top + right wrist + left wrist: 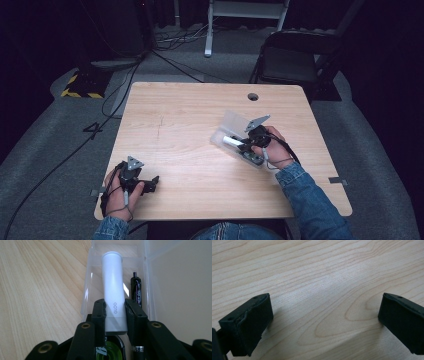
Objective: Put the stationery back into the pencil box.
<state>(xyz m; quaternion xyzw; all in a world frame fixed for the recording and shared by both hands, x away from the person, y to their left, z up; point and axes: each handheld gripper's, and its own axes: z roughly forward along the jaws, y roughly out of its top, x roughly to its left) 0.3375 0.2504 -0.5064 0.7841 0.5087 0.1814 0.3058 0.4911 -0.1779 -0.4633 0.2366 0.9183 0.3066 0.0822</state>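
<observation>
My right gripper [245, 145] [115, 308] is shut on a white glue stick [112, 282] marked GLOO, its jaws gripping the lower end. The stick [231, 141] lies lengthwise just above or in a clear plastic box [86, 290]; I cannot tell whether it touches the bottom. A black pen [136, 291] lies in the box beside it. The box [220, 136] sits right of the table's centre with its lid [234, 121] folded open. My left gripper [152, 182] [325, 320] rests open at the near left of the table with bare wood between its jaws.
A green and black object [107, 352] lies in the box under my right gripper. The wooden table [190, 110] has a cable hole [253, 96] at the back. A black chair [292, 55] stands behind the table, and cables run across the floor at left.
</observation>
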